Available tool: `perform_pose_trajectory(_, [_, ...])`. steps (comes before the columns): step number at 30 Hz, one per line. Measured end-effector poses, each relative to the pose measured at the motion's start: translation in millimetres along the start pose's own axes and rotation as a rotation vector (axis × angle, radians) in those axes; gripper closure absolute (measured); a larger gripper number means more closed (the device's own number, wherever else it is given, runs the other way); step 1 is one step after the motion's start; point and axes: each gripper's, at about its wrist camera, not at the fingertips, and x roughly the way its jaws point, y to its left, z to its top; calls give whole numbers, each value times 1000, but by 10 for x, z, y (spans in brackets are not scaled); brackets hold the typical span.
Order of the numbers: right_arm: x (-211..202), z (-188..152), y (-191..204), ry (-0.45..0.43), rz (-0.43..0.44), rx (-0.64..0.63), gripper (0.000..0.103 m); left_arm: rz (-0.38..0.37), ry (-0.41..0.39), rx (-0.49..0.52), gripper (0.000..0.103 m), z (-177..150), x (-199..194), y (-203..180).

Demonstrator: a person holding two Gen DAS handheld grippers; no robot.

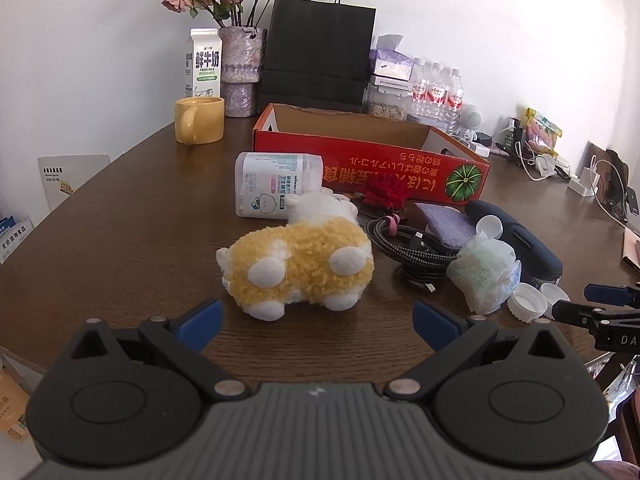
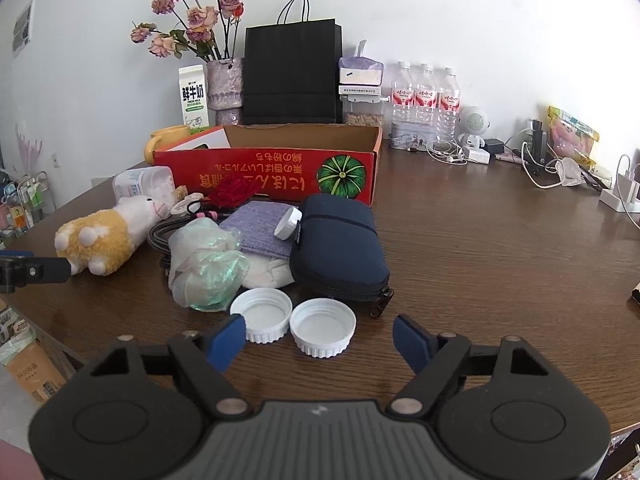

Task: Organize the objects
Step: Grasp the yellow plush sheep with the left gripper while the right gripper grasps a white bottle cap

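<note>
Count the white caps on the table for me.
3: two caps open side up, side by side before the right gripper, at and; one tilted against the pouch. More may be hidden.

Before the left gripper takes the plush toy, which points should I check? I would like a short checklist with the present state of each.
1. Left gripper open, jaws wide: ok.
2. Plush toy centred ahead of the jaws: ok.
3. Toy free of the black cable: cannot tell, they lie close.
4. Red box open on top to receive things: ok.
5. Right gripper open, holding nothing: ok.
6. White lids ahead of the right gripper, away from the toy: ok.
</note>
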Motion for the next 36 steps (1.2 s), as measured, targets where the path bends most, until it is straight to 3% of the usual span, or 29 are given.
perform_pose_trajectory(9, [139,-21,-154,27,49,17,50,24,4,-22,0,54,159,13])
perform_pose_trajectory(16, [216,-16,-190,26,92,12,55,33,5,-17,0,89,228,-20])
perform_pose_trajectory(18, [219,-22,-204,17,110,10,64,37,5,-17,0,99,248,-29])
perform_pose_trajectory(23, [227,-30,-234,2,125,17,64,46,-3,-21,0,139,306,-67])
perform_pose_trajectory(36, [242,-63,-266,-25,119,37,64,163,-33,-72,0,221,553,-86])
